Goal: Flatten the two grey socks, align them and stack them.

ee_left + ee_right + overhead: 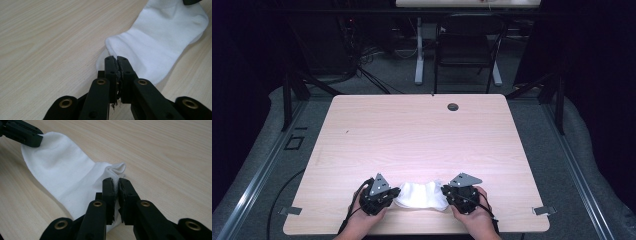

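1. High view: a white sock point(421, 195) lies near the front edge of a wooden table point(412, 130), stretched between two hand-held grippers.
2. The left gripper point(393, 192), in a person's left hand point(362, 217), is clamped on one end of the sock.
3. The right gripper point(446, 191) pinches the opposite, ribbed end.
4. In both gripper views the jaws press fabric between them; the sock rests on the tabletop.

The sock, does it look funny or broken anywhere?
Not broken. The white sock is just bunched and wrinkly in the middle, near the table's front edge, because the left gripper and right gripper each pinch one end.
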Demonstrator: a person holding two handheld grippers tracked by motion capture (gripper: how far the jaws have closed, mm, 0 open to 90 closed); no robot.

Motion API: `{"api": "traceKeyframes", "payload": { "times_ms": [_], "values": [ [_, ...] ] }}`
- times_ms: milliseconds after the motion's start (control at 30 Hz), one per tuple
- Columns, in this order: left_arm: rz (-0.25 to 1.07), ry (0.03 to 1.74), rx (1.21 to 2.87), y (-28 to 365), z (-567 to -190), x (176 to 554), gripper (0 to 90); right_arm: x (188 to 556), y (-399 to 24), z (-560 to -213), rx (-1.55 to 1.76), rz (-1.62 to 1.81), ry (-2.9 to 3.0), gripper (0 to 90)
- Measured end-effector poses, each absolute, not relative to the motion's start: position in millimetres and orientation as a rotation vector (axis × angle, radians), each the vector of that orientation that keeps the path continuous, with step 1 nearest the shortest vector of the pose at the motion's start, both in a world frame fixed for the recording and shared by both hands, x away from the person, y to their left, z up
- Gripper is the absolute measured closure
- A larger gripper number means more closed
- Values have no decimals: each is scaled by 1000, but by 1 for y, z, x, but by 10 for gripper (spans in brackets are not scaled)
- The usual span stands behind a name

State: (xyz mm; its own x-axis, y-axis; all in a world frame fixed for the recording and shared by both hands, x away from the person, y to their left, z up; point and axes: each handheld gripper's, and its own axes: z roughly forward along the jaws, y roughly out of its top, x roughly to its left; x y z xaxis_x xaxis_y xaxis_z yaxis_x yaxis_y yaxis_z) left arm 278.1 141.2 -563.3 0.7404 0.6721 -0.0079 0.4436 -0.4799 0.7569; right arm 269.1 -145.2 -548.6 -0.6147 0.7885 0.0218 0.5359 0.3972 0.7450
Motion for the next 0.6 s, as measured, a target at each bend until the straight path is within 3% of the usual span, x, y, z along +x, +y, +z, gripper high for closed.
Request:
{"api": "traceKeyframes", "payload": {
  "times_ms": [600],
  "values": [
    [379,844,2182,141,-570,279,865,272,-145,-557,1170,1029,2330,822]
  ]
}}
